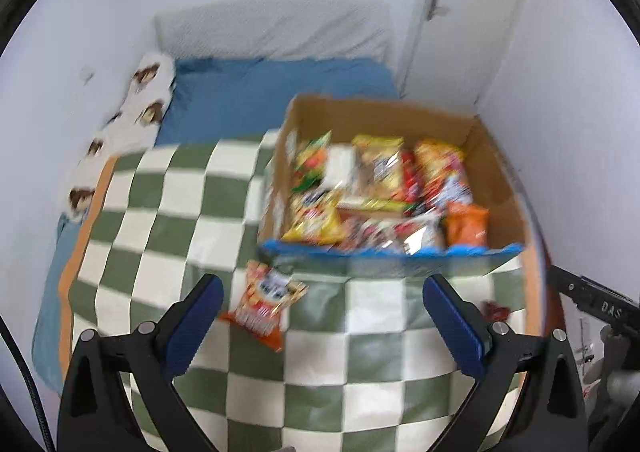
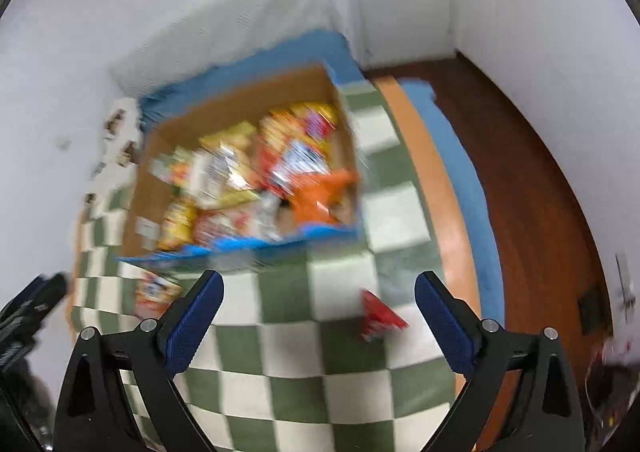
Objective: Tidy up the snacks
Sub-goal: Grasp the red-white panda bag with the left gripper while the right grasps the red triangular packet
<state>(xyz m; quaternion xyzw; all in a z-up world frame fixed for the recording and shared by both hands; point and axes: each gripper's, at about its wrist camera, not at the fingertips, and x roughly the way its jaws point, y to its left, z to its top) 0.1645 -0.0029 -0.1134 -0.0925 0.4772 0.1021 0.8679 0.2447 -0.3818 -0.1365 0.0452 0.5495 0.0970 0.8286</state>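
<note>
A cardboard box (image 1: 500,172) holding several snack packets (image 1: 380,192) stands on a green and white checkered blanket (image 1: 180,212). An orange snack packet (image 1: 264,302) lies on the blanket just in front of the box, between my left gripper's fingers and nearer the left one. My left gripper (image 1: 323,284) is open and empty above the blanket. A small red packet (image 2: 378,318) lies on the blanket near the right finger of my right gripper (image 2: 319,281), which is open and empty. The box (image 2: 240,108) and the orange packet (image 2: 154,296) also show, blurred, in the right wrist view.
The blanket lies on a bed with a blue sheet (image 1: 260,92) and a patterned pillow (image 1: 132,120) by the white wall. A brown wood floor (image 2: 520,172) runs along the bed's right side. A white door (image 1: 472,12) stands behind.
</note>
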